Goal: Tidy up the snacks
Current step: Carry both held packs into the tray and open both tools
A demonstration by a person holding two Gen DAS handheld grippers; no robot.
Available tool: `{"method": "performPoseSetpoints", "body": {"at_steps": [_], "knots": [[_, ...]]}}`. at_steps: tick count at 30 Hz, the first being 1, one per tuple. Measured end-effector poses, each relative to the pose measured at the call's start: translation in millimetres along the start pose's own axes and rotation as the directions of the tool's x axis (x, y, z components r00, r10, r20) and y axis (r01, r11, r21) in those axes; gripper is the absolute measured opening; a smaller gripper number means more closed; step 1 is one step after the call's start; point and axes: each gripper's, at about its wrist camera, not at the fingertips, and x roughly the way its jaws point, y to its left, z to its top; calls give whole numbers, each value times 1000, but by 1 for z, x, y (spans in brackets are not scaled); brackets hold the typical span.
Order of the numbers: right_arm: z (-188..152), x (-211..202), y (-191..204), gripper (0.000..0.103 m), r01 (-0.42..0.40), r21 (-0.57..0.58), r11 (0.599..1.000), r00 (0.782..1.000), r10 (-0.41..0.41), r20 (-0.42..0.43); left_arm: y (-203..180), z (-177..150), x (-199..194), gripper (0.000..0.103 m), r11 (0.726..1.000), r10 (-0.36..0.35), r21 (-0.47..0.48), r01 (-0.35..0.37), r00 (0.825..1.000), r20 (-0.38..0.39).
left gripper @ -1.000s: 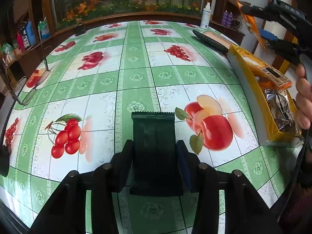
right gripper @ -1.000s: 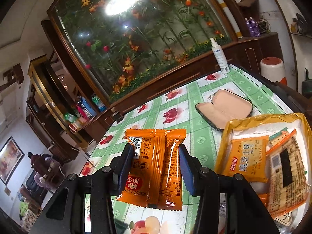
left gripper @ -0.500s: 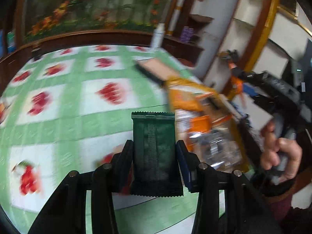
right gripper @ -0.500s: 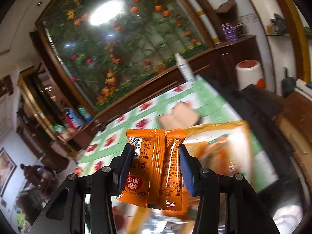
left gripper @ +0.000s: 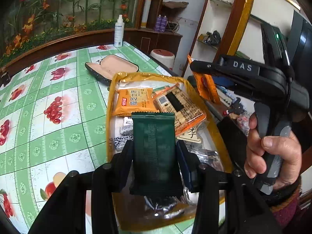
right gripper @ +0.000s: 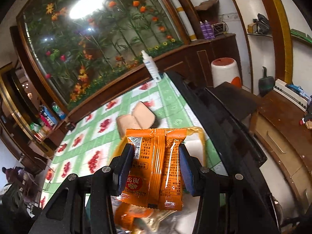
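Left wrist view: the left gripper [left gripper: 155,150] is clamped on a dark green foil snack packet with crimped ends [left gripper: 156,152], held upright at lower centre of the frame, both pads pressing its long edges. Directly behind and below it lies the yellow translucent plastic tray [left gripper: 111,105], resting on the green-and-white fruit-print tablecloth [left gripper: 58,117] near the table's right edge. Inside the tray: an orange cracker packet [left gripper: 134,101] at upper left and a clear-and-orange biscuit packet with a black panel [left gripper: 179,107] overlapping to its right; silver wrappers lower down, partly hidden. An open beige-lined spectacle case [left gripper: 111,68] sits beyond the tray, a white spray bottle [left gripper: 119,33] at the far table edge. At the right of the frame a hand [left gripper: 273,152] holds the handle of the right gripper [left gripper: 206,81], which carries an orange snack packet [left gripper: 207,87]. Right wrist view: the right gripper [right gripper: 155,167] is closed on that orange snack packet [right gripper: 154,167], seam facing the camera, centre frame, above the tray's far rim [right gripper: 195,130].
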Motion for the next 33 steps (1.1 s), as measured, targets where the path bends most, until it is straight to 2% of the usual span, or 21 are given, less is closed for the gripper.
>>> {"method": "performPoseSetpoints", "body": {"at_steps": [7, 14, 22, 25, 33], "knots": [[-6, 28, -8, 50, 21, -21, 1000, 996, -23, -89, -12, -6, 21, 44, 995, 87, 52, -88, 996, 16], [-13, 39, -10, 56, 28, -26, 999, 991, -31, -133, -15, -11, 25, 47, 990, 119, 76, -122, 992, 50], [-19, 35, -11, 67, 22, -18, 1000, 990, -24, -137, -26, -14, 21, 61, 975, 160, 137, -173, 982, 99], [-19, 30, -10, 70, 29, -21, 999, 991, -31, -127, -29, -14, 19, 62, 972, 167, 146, -183, 979, 114], [-19, 10, -7, 70, 26, -25, 999, 996, -28, -88, -31, -13, 13, 66, 966, 177, 162, -200, 973, 145]]}}
